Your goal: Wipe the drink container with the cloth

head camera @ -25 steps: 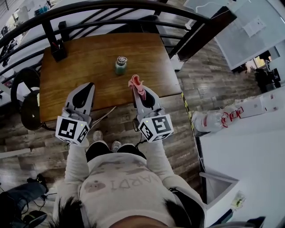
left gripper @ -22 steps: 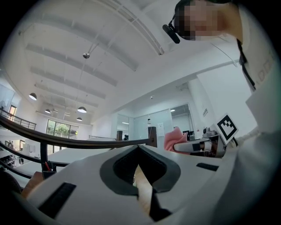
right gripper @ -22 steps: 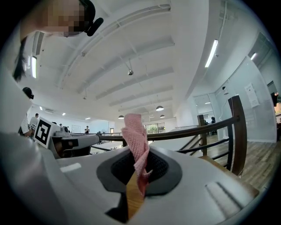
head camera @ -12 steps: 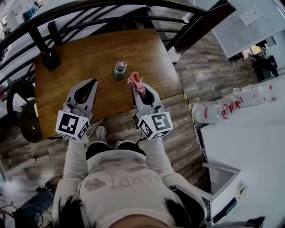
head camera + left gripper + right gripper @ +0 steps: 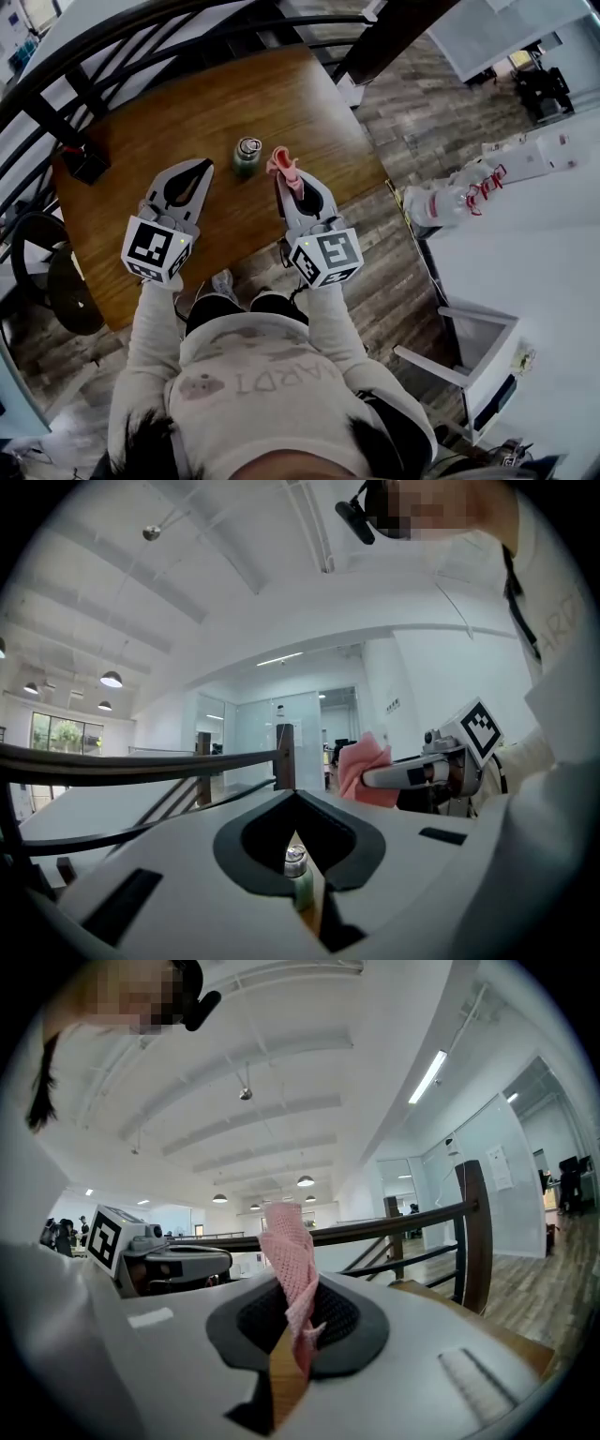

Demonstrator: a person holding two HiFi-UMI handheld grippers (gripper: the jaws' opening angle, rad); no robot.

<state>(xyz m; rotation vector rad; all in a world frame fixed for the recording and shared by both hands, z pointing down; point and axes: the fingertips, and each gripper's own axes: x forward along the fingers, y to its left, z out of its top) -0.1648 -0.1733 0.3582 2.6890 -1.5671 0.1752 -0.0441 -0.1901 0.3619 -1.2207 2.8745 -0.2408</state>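
A green drink bottle (image 5: 247,156) with a metal cap stands upright near the middle of the wooden table (image 5: 169,112). My right gripper (image 5: 286,184) is shut on a pink cloth (image 5: 283,165), whose bunched end sticks up just right of the bottle, close to it. My left gripper (image 5: 201,167) hovers left of the bottle, shut with nothing between its jaws. In the left gripper view the bottle (image 5: 298,876) shows through the gap below the closed jaw tips (image 5: 295,797), with the cloth (image 5: 362,772) to the right. The right gripper view shows the cloth (image 5: 289,1258) rising from the jaws.
A black holder (image 5: 81,160) stands at the table's far left corner. A dark railing (image 5: 112,37) runs along the far side. A dark chair (image 5: 67,281) sits left of the table. A white bag with red print (image 5: 450,200) lies to the right.
Both grippers have moved forward over the table toward the bottle. The cloth now stands closer to the bottle's right side, and the head view has swung.
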